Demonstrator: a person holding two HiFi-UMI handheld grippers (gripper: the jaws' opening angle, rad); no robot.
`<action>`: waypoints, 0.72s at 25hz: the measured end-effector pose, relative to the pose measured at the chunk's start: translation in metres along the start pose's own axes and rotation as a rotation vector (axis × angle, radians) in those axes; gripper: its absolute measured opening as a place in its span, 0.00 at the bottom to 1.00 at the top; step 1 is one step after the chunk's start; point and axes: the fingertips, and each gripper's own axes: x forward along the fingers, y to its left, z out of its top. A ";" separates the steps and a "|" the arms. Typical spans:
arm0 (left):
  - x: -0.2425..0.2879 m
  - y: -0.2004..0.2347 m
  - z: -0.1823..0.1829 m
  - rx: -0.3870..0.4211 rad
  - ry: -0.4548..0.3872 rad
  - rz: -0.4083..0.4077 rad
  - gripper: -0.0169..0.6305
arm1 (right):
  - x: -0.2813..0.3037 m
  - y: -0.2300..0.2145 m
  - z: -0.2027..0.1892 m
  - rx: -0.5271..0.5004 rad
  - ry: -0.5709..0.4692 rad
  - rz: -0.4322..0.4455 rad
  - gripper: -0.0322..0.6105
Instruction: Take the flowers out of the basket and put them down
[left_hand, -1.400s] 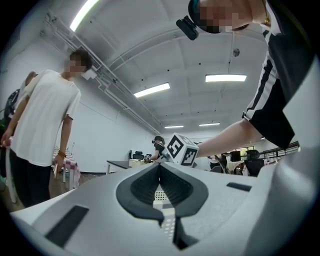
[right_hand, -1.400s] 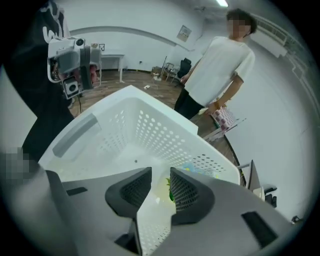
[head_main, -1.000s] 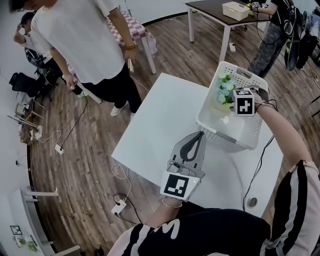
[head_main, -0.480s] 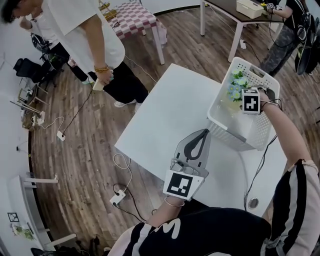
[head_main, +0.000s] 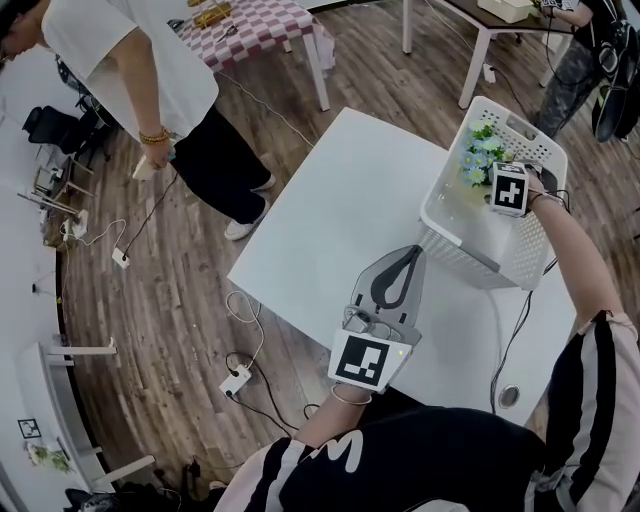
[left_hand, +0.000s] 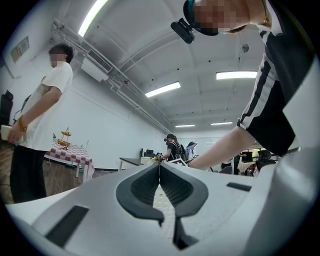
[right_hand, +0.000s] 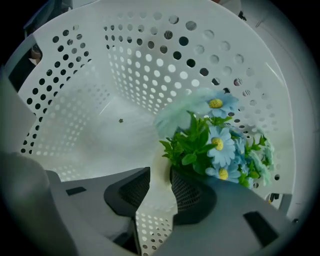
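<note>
A white perforated basket (head_main: 470, 245) stands on the far right of the white table (head_main: 340, 200). In its far corner lies a bunch of blue and green flowers (head_main: 480, 155) (right_hand: 216, 145). My right gripper (right_hand: 160, 182) reaches down into the basket under its marker cube (head_main: 510, 188). Its jaws are opening, and only the basket floor shows between them. The flowers lie just past the right finger (right_hand: 192, 192). My left gripper (head_main: 408, 258) (left_hand: 159, 166) rests on the table in front of the basket, shut and holding nothing.
A person in a white shirt (head_main: 140, 50) stands on the wooden floor left of the table, near a checkered table (head_main: 255, 20). A power strip (head_main: 236, 380) and cables lie by the table's near left edge. Another person (head_main: 575, 45) stands at the far right.
My right gripper stays in the basket beside the flowers. The left gripper has not moved on the table. The standing person in white has shifted left.
</note>
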 end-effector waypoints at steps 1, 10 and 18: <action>0.000 0.000 -0.001 -0.001 0.001 0.000 0.04 | 0.001 0.000 0.000 0.009 -0.004 -0.002 0.25; 0.003 0.004 -0.010 -0.013 0.015 0.010 0.04 | 0.016 -0.006 0.000 0.024 -0.006 -0.009 0.26; 0.006 0.004 -0.013 -0.007 0.020 0.001 0.04 | 0.021 -0.010 -0.001 0.066 0.020 -0.053 0.21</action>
